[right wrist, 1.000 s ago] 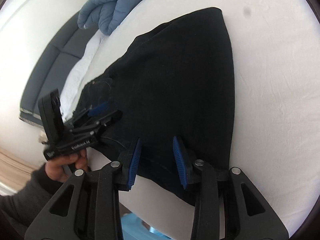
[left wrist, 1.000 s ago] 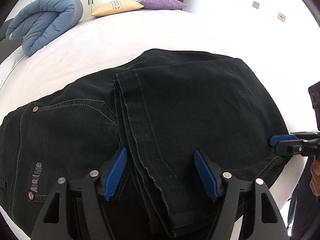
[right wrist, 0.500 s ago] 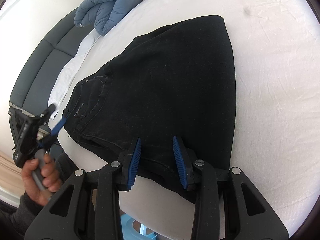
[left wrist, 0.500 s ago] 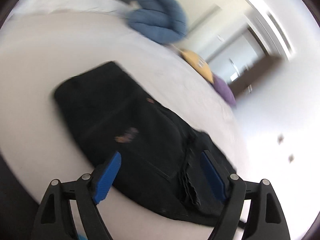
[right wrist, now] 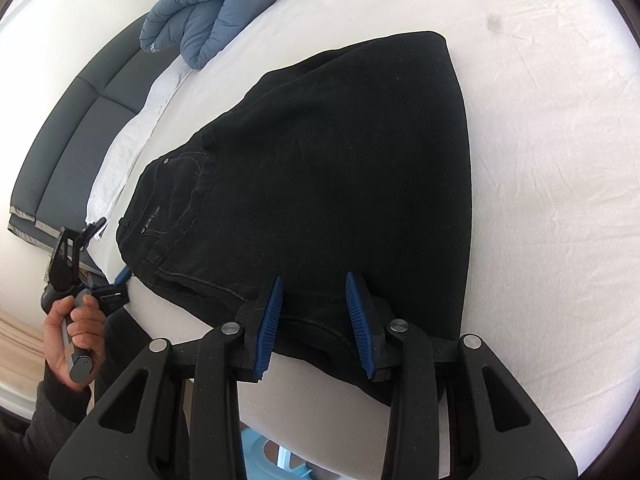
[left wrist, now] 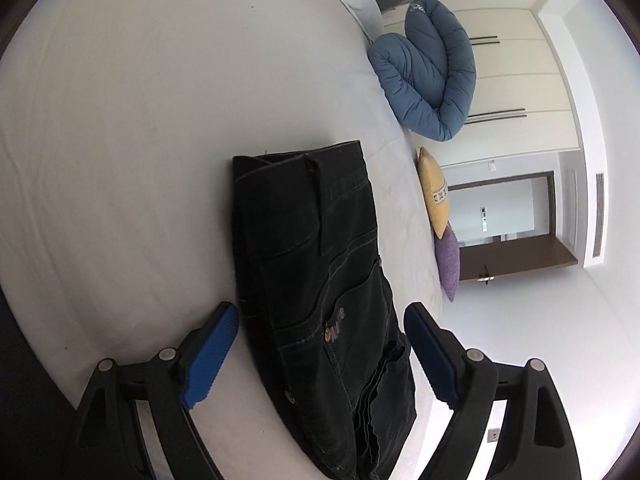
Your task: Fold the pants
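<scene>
Since a second ago the left gripper (left wrist: 320, 356) has swung away from the middle of the pants (right wrist: 320, 184) out to the waistband end, and it's now off the edge of the bed (right wrist: 560, 200), looking along the pants lengthwise. Its jaws are spread wide with nothing between them, hovering by the waistband side. From the right wrist view you can see the same gripper held in the person's left hand (right wrist: 74, 332), just past the bed's edge near the waistband corner.

The right gripper (right wrist: 314, 312) hasn't really budged. Its jaws sit at a narrow gap over the near edge of the pants, but I can't tell if the fabric is actually pinched or just behind the pads.

The black pants lie folded flat on the white bed, legs doubled over. A rolled blue duvet (left wrist: 432, 76) plus yellow (left wrist: 434, 196) and purple (left wrist: 448, 264) pillows sit at the bed's far edge.
</scene>
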A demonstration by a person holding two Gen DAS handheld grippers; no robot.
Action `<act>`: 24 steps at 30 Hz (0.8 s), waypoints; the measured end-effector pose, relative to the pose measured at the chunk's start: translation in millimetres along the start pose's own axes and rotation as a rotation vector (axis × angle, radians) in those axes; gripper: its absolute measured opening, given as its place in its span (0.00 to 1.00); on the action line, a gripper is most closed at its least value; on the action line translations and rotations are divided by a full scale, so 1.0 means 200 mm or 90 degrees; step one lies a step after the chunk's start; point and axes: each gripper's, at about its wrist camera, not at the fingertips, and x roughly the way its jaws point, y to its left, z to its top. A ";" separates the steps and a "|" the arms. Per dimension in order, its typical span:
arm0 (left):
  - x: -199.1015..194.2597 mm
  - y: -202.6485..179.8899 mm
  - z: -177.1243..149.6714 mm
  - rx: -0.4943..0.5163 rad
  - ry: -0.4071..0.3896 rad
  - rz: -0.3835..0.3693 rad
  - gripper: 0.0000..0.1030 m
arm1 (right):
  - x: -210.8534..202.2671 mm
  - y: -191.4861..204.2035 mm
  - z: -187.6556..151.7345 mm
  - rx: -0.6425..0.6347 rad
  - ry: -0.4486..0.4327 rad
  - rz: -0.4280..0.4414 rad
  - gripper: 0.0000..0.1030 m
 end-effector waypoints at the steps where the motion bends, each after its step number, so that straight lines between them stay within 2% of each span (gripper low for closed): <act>1: 0.01 0.01 0.00 -0.005 0.002 -0.002 0.84 | 0.00 0.00 0.00 0.000 0.000 -0.001 0.31; 8: 0.09 -0.01 0.08 -0.032 0.022 -0.011 0.83 | 0.01 0.01 0.00 0.003 -0.002 0.000 0.31; 9: 0.10 -0.01 0.10 -0.039 0.025 -0.014 0.79 | 0.02 0.01 0.00 0.003 -0.002 0.000 0.31; 13: 0.11 0.03 0.13 -0.068 0.046 -0.030 0.38 | 0.02 0.01 0.00 0.004 -0.002 0.001 0.31; 19: 0.11 0.00 0.14 -0.044 0.053 -0.032 0.19 | 0.04 0.01 0.01 0.005 0.000 0.005 0.31; 24: 0.07 -0.15 0.13 0.032 0.023 -0.019 0.12 | 0.03 0.01 0.04 0.019 0.002 0.005 0.32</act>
